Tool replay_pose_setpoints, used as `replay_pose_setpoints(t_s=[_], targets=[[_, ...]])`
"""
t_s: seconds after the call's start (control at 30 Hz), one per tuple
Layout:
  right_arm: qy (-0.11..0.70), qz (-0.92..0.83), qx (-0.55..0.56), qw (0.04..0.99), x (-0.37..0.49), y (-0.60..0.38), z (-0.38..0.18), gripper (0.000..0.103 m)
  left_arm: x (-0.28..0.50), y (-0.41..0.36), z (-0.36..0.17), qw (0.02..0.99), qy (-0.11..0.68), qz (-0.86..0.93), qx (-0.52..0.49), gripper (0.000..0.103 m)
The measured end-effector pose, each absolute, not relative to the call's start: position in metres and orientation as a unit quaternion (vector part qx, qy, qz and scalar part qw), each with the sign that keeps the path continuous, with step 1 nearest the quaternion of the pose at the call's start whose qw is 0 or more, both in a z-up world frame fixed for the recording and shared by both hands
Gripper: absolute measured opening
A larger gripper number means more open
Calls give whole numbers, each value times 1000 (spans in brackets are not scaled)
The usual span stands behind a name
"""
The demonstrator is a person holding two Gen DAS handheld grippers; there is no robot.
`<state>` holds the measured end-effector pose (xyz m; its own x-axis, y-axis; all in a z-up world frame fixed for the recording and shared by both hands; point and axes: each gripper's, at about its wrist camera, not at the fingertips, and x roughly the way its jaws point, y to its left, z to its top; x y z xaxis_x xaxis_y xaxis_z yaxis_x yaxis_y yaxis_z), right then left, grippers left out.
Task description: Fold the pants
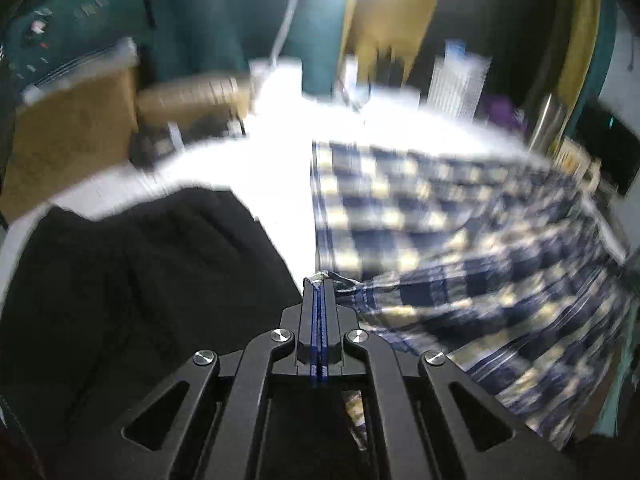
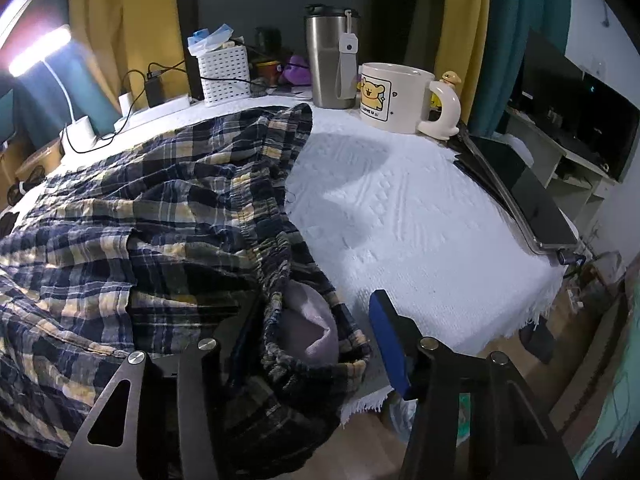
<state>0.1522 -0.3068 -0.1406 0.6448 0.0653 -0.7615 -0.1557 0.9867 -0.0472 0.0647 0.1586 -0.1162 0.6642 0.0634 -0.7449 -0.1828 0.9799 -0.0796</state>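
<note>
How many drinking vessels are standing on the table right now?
2: a steel travel tumbler at the far edge, and a cream cartoon-bear mug just right of it. Clutter behind may hide others.

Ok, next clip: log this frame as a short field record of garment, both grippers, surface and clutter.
garment: plaid pants, rumpled, lying across the table, waistband toward the right edge
left gripper: jaws shut on a pinch of plaid fabric; view motion-blurred
right gripper: jaws open, straddling the waistband end, not clamped
surface: white textured cloth covering the table
back-edge clutter: steel tumbler, cartoon mug, white basket
other: black garment left of the pants in the left wrist view
</note>
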Motion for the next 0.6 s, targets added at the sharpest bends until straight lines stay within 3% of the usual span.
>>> replay_pose_setpoints(t_s=[0.13,0.17,0.27,0.3,0.37,0.6], targets=[[405,63,-54,910,143,-312,-129,56,52,148,-111,909,407,71,-53,2],[400,59,-58,913,137,-315,-124,59,46,147,-105,912,401,76,-53,8],[380,44,-73,921,119,-323,-112,80,25,149,-84,923,370,95,-57,54],[374,39,-77,923,112,-326,-109,85,18,148,-78,926,360,97,-60,61],[367,27,-80,926,100,-334,-105,91,9,145,-69,930,347,102,-61,62],[383,5,-147,912,68,-330,-131,91,0,106,-69,933,353,45,-59,62]])
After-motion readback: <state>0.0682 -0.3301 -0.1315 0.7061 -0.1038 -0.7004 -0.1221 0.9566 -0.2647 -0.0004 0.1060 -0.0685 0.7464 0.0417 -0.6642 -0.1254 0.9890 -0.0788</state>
